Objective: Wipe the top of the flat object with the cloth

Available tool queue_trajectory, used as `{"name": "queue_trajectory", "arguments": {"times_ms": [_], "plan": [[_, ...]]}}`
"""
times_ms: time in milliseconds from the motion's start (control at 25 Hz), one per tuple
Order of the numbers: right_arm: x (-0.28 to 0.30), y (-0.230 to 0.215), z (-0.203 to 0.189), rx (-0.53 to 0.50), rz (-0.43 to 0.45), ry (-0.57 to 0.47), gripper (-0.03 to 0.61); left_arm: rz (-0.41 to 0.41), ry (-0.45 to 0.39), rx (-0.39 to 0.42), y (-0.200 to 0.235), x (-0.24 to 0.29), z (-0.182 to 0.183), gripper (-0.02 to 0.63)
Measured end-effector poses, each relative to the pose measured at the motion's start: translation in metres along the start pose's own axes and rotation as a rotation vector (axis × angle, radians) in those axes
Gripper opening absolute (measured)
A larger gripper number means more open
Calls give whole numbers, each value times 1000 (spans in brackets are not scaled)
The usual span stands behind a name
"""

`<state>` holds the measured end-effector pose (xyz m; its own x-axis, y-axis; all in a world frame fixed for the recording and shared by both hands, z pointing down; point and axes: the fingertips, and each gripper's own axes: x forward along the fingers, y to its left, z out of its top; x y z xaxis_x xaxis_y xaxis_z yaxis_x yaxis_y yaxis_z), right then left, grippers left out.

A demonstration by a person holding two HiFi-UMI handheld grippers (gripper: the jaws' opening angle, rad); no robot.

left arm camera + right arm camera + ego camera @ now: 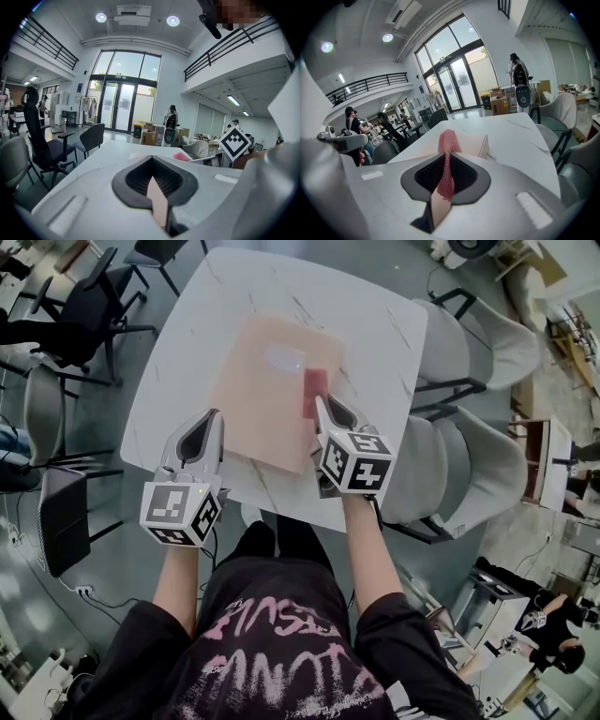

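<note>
With left gripper (208, 420) jaws closed, pinches the peach board (262, 399) near edge; with right gripper (319, 405), clamps red mesh cloth (313, 388) against it.

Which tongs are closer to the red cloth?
Right. The right tongs pinch the cloth; the left tongs clamp the board at its far side, apart from the cloth.

The flat pale peach board (262, 395) lies skewed on the white marbled tabletop (375, 324). Its near-left edge is pinched in the left tool (208, 420). The small red mesh cloth (314, 392) stands narrow along the board's right edge, clamped there together with that edge by the right tool (323, 409).
</note>
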<state>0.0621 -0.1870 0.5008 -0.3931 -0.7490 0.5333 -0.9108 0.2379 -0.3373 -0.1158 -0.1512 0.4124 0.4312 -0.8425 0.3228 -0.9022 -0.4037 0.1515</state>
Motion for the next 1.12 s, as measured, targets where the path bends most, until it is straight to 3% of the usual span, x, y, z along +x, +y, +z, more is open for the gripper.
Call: {"name": "queue_trajectory", "arguments": {"times_ms": [600,1120], "plan": [[-28,18,23,-73,48,-161,55,16,-12,-11,2,2,5,0],[-56,17,4,-49,28,-170,56,18,-22,-1,-2,-3,8,0]]}}
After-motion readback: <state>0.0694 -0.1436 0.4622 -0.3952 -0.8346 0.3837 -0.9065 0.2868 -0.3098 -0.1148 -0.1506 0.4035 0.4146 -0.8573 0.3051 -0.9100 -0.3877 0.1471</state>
